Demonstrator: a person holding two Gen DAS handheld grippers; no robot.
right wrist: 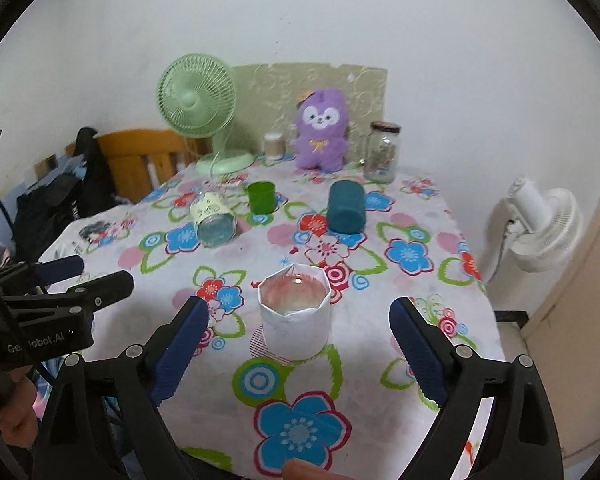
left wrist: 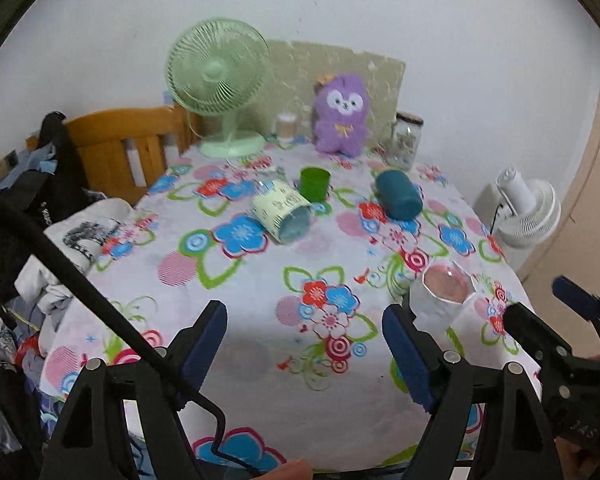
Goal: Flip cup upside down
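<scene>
Clearly light and crushable, the paper cup (right wrist: pixel 295 316) at centre frame suits my wide-open right gripper (right wrist: pixel 298 350): squeeze mid-wall gently.

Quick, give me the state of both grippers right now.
Left gripper: open, fingers spread, holding nothing.
Right gripper: open, holding nothing, fingers either side of the white cup, not touching it.

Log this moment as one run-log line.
left gripper: open, empty | right gripper: open, facing white cup | white cup: upright, untouched | flip: not started
</scene>
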